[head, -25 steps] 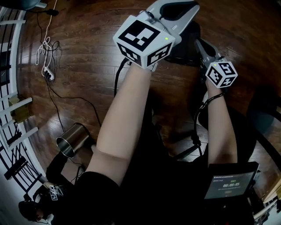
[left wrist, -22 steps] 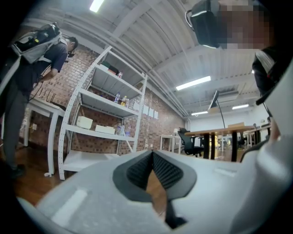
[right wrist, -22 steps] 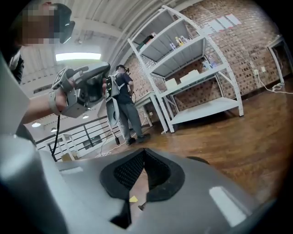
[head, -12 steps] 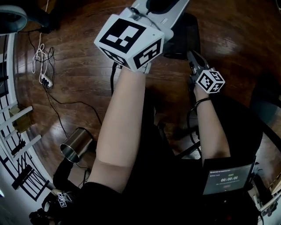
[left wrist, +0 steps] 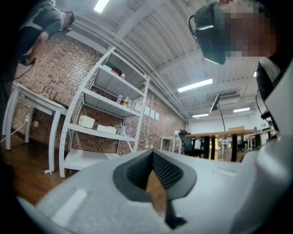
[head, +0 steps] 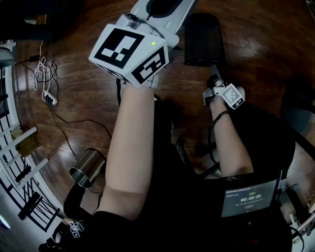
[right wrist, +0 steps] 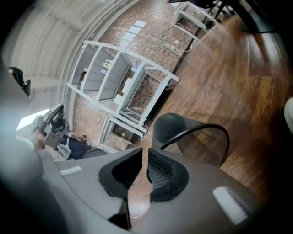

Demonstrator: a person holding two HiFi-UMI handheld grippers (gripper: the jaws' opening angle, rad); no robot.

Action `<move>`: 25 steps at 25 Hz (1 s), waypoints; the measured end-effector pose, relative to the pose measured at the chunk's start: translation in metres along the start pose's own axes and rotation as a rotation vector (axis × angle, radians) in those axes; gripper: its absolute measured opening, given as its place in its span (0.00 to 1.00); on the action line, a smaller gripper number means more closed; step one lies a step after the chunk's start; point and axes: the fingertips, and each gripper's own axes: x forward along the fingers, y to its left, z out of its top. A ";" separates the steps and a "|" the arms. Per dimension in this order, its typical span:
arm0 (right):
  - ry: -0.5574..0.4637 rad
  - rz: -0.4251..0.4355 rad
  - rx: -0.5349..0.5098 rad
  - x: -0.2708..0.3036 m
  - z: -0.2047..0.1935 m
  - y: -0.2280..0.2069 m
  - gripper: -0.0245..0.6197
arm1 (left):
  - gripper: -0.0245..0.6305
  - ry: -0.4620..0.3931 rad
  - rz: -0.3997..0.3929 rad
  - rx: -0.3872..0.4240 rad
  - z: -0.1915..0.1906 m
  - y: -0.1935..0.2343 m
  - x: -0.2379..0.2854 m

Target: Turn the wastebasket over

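The wastebasket (head: 204, 37), black mesh, lies on its side on the wooden floor at the top of the head view. In the right gripper view the wastebasket (right wrist: 183, 132) has its open wire rim turned towards me, just beyond the jaws. My right gripper (head: 214, 74) hangs low, close before the basket. Its jaws have just been opening and stand a narrow gap apart, with nothing between them (right wrist: 145, 153). My left gripper (head: 162, 10) is held high near the camera, apart from the basket, its pads (left wrist: 137, 171) meeting at the tips on nothing.
A steel cup (head: 88, 167) lies on the floor at lower left. Cables and a power strip (head: 47, 98) run along the left, beside a white rack (head: 19, 142). A dark chair (head: 300, 108) stands at the right. White shelves (left wrist: 105, 114) stand against a brick wall.
My right gripper has sunk towards the floor, rolled, and come closer to the wastebasket. The left gripper has stayed high, much as it was.
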 end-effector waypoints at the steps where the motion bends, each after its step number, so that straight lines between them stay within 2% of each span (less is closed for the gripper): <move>1: -0.016 -0.009 0.035 -0.001 -0.001 -0.008 0.09 | 0.04 -0.002 0.002 0.000 0.000 0.001 0.000; 6: -0.075 -0.038 0.223 -0.004 -0.011 -0.039 0.19 | 0.04 -0.004 0.001 -0.001 0.000 0.002 -0.002; 9: -0.094 -0.032 0.281 0.006 -0.012 -0.044 0.21 | 0.04 -0.005 0.005 -0.001 0.003 0.003 -0.004; 13: -0.103 0.020 0.283 0.025 -0.004 -0.042 0.22 | 0.04 -0.015 0.013 -0.011 0.007 0.005 -0.003; 17: -0.133 0.027 0.311 0.041 0.002 -0.044 0.22 | 0.04 -0.020 0.020 -0.016 0.007 0.006 -0.002; 19: -0.158 0.018 0.357 0.048 0.004 -0.045 0.22 | 0.04 -0.023 0.025 -0.021 0.006 0.008 -0.002; 25: -0.164 0.037 0.391 0.064 0.003 -0.041 0.20 | 0.04 -0.025 0.035 -0.028 0.005 0.014 -0.002</move>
